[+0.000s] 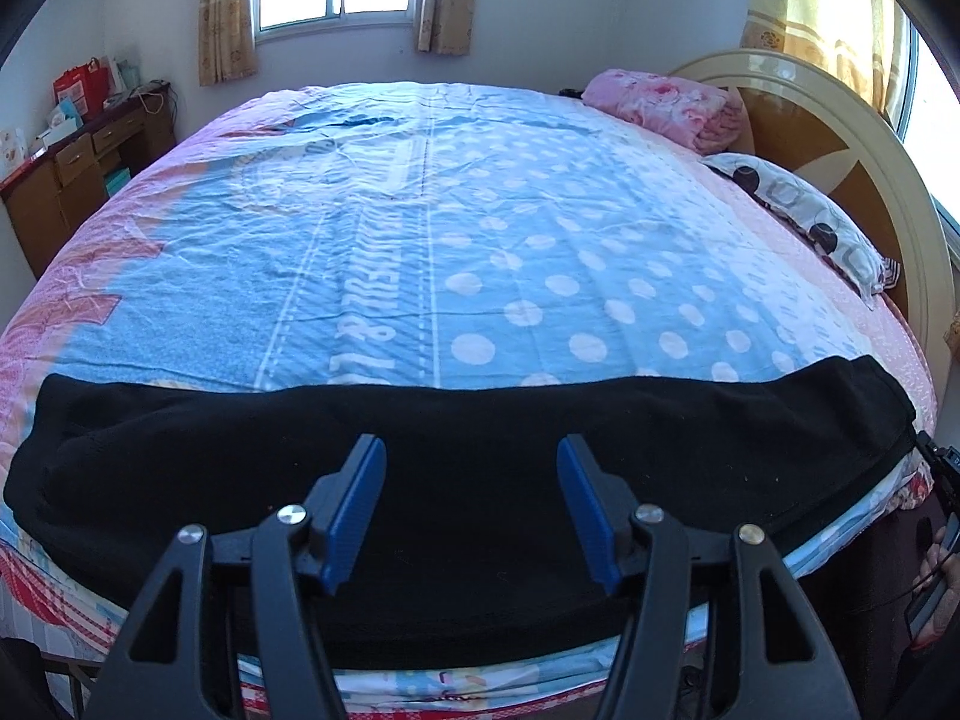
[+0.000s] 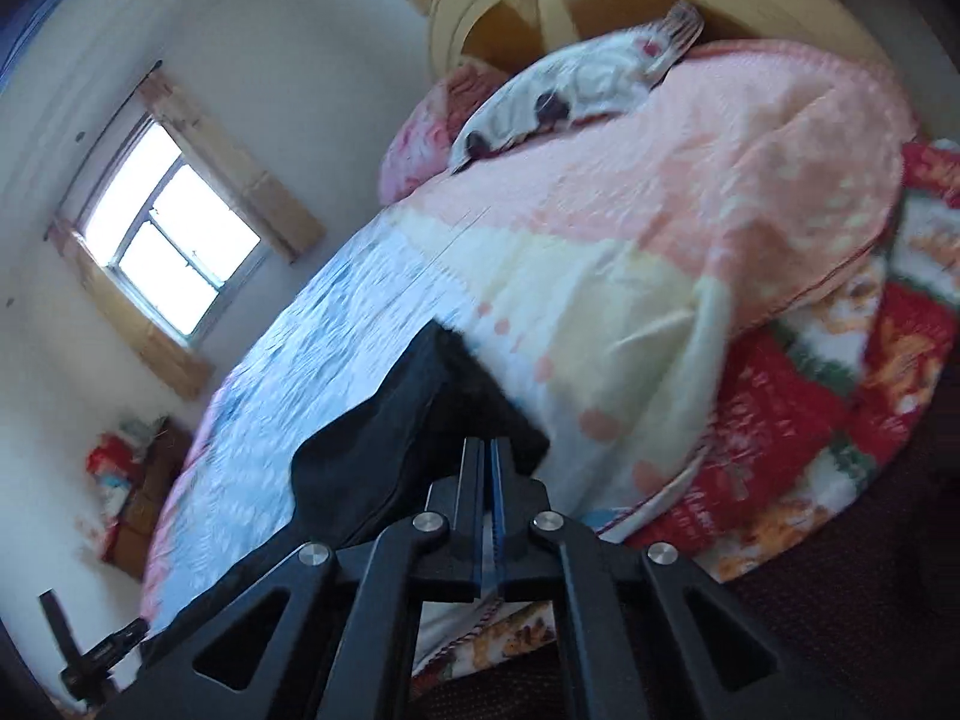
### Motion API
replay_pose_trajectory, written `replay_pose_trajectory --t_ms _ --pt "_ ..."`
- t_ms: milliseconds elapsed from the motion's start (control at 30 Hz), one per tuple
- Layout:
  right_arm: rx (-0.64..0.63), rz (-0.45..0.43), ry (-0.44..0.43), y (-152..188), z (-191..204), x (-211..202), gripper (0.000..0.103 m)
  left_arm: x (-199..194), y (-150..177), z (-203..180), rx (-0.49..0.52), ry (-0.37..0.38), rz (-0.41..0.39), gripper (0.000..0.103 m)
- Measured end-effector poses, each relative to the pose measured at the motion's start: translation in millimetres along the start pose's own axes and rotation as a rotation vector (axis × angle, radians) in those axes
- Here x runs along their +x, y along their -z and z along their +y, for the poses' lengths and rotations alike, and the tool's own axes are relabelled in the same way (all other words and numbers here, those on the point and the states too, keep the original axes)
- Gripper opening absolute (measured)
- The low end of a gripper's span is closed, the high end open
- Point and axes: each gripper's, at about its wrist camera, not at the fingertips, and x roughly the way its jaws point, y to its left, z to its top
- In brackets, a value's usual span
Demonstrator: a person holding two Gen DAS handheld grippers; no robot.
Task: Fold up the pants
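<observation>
The black pants (image 1: 456, 450) lie stretched sideways along the near edge of the bed. My left gripper (image 1: 471, 456) is open, its blue-padded fingers (image 1: 360, 504) spread just above the middle of the pants, holding nothing. In the tilted, blurred right wrist view, my right gripper (image 2: 487, 450) is shut, with its jaws pressed together. Black pants fabric (image 2: 384, 444) lies directly in front of its tips at the bed's edge. Whether any cloth is pinched between the jaws I cannot tell.
The bed sheet (image 1: 480, 228) is blue with white dots and pink borders. A pink folded blanket (image 1: 660, 99), a spotted pillow (image 1: 798, 210) and a round headboard (image 1: 840, 138) are at the right. A wooden desk (image 1: 78, 162) stands at the left wall.
</observation>
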Motion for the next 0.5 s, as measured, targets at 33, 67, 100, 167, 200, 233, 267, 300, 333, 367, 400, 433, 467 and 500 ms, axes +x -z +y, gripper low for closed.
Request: replay_pose_trajectory --t_ms 33,67,100,167,200,233,267,300,333,367,400,433,467,500 --pt "-0.063 -0.03 0.042 0 12 -6 0.007 1 1 0 0.001 -0.001 0.001 0.062" --pt "-0.134 -0.043 0.045 2 26 -11 0.007 1 2 -1 0.005 0.0 0.001 0.062" --pt "-0.169 -0.036 0.02 3 37 -14 0.007 1 3 -2 0.008 0.003 0.0 0.062" --pt "-0.19 -0.005 -0.071 9 56 -18 0.008 1 7 -4 0.016 0.009 -0.009 0.066" --pt "-0.185 0.015 -0.127 14 63 -18 0.009 1 8 -6 0.021 0.01 -0.014 0.069" --pt "-0.177 0.045 -0.161 19 69 -13 0.015 2 11 -8 0.032 0.008 -0.016 0.07" --pt "-0.166 0.074 -0.166 24 73 -7 0.024 3 15 -12 0.048 0.006 -0.013 0.07" --pt "-0.152 0.101 -0.163 28 74 1 0.029 5 17 -14 0.06 0.005 -0.009 0.07" --pt "-0.138 0.127 -0.154 33 74 9 0.034 6 20 -16 0.067 0.004 -0.006 0.07" --pt "-0.126 0.148 -0.152 38 73 16 0.034 8 22 -18 0.075 0.003 -0.002 0.07" --pt "-0.117 0.166 -0.16 42 72 21 0.034 10 24 -19 0.079 -0.001 0.003 0.07" --pt "-0.104 0.19 -0.169 46 71 27 0.034 13 25 -20 0.082 -0.004 0.012 0.07" --pt "-0.087 0.211 -0.174 49 69 33 0.034 15 26 -21 0.083 -0.005 0.022 0.07" --pt "-0.076 0.222 -0.185 52 69 35 0.034 16 27 -21 0.08 -0.003 0.028 0.07"
